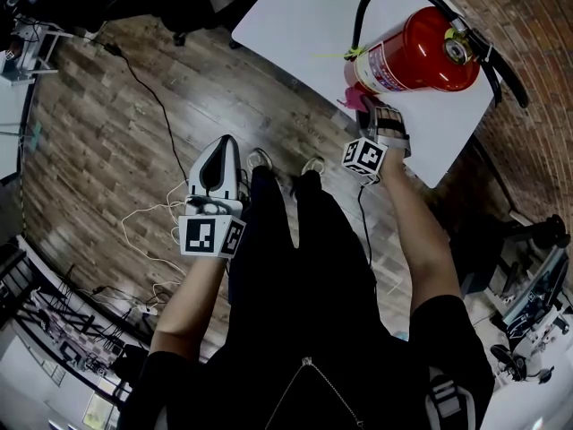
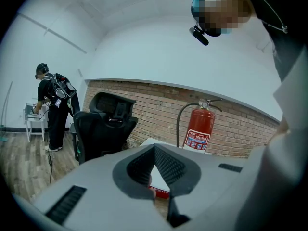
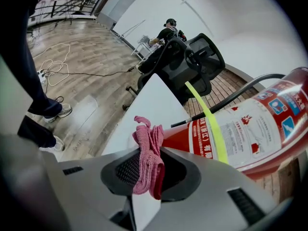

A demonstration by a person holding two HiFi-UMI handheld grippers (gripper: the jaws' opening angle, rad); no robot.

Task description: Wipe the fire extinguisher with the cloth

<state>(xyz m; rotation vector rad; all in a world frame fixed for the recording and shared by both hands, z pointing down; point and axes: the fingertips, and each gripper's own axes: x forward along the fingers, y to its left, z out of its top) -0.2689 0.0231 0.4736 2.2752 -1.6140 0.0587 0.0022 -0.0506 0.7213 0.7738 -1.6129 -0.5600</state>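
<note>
Fire extinguisher [image 3: 250, 124] base partly behind cloth [image 3: 148, 158]

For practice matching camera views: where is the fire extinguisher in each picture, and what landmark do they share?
Head view: fire extinguisher at upper right.
Left gripper view: extinguisher small, right of centre, before a brick wall.
Right gripper view: extinguisher fills the right side, next to the cloth.
Shared landmark: the white table under it.
</note>
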